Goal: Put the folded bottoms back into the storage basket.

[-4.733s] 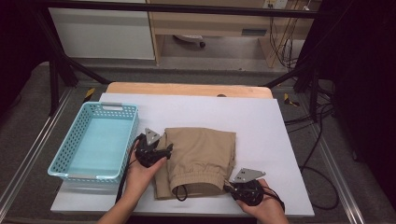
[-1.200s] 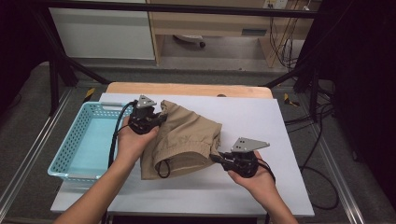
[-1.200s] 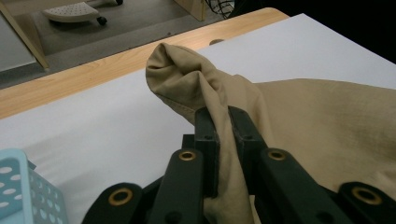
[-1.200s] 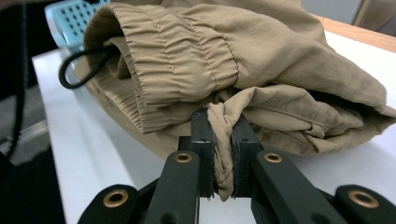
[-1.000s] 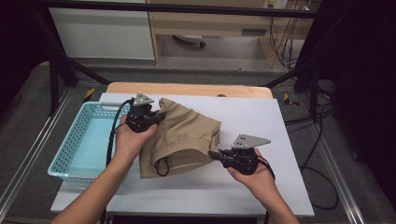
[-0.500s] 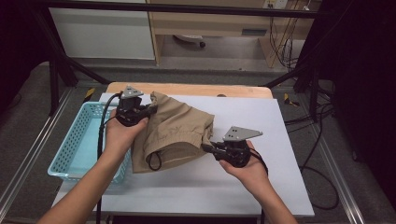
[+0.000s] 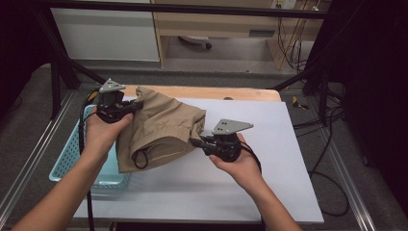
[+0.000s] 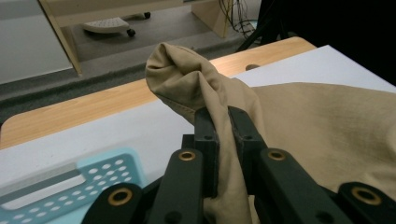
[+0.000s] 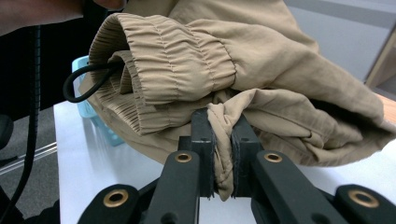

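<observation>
Folded tan shorts (image 7: pixel 161 129) with an elastic waistband and a black drawstring (image 7: pixel 139 159) hang lifted above the white table (image 7: pixel 231 192), held at two ends. My left gripper (image 7: pixel 136 106) is shut on a bunched far-left corner of the shorts (image 8: pixel 196 88), over the basket's edge. My right gripper (image 7: pixel 195 142) is shut on a twisted fold at the right side of the shorts (image 9: pixel 261 88). In the right gripper view the cloth sits pinched between both black jaws, with the waistband and drawstring loop (image 9: pixel 84 79) just above.
A light blue perforated basket (image 7: pixel 72 159) stands at the table's left edge, partly under the hanging shorts. A wooden strip (image 7: pixel 226 92) runs along the table's far side. Cables (image 7: pixel 332 130) trail on the floor to the right.
Both hands have carried the shorts up and to the left, from flat on the table's middle to hanging partly over the basket. Both grips have held.
</observation>
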Available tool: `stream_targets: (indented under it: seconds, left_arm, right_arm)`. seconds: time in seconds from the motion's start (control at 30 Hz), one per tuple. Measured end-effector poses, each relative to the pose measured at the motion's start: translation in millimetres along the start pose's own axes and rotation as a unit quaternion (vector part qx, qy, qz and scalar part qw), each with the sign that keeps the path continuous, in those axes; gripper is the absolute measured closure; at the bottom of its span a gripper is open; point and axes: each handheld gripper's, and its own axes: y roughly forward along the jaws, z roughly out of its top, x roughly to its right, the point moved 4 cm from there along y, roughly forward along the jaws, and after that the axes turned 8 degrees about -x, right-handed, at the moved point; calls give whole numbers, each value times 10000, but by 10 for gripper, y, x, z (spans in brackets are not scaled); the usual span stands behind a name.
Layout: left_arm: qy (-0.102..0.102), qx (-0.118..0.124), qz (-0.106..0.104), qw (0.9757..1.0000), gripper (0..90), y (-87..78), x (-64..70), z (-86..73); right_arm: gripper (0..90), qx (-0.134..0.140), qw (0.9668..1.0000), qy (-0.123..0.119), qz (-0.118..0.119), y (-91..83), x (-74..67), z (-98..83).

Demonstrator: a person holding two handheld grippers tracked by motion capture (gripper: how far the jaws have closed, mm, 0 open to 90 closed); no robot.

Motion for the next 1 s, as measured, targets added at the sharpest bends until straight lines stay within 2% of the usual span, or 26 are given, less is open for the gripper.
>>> stream_targets:
  seconds: [0.3, 0.57, 0.73, 1.0]
  left_arm:
    - [-193, -29, -3, 9998, 833, -139, -265, -110]
    - [-253, -77, 67, 9996, 833, -250, -483, -179]
    - [-308, -55, 66, 9995, 833, -255, -576, -199]
    - [-369, -63, 115, 9992, 833, -242, -666, -223]
  right_arm:
    - [834, 4, 9997, -132, 226, 246, -144, 191]
    - [834, 47, 9990, -144, 425, 466, -205, 275]
    - [833, -13, 9979, -184, 616, 585, -215, 323]
    - [833, -67, 9976, -265, 637, 704, -225, 394]
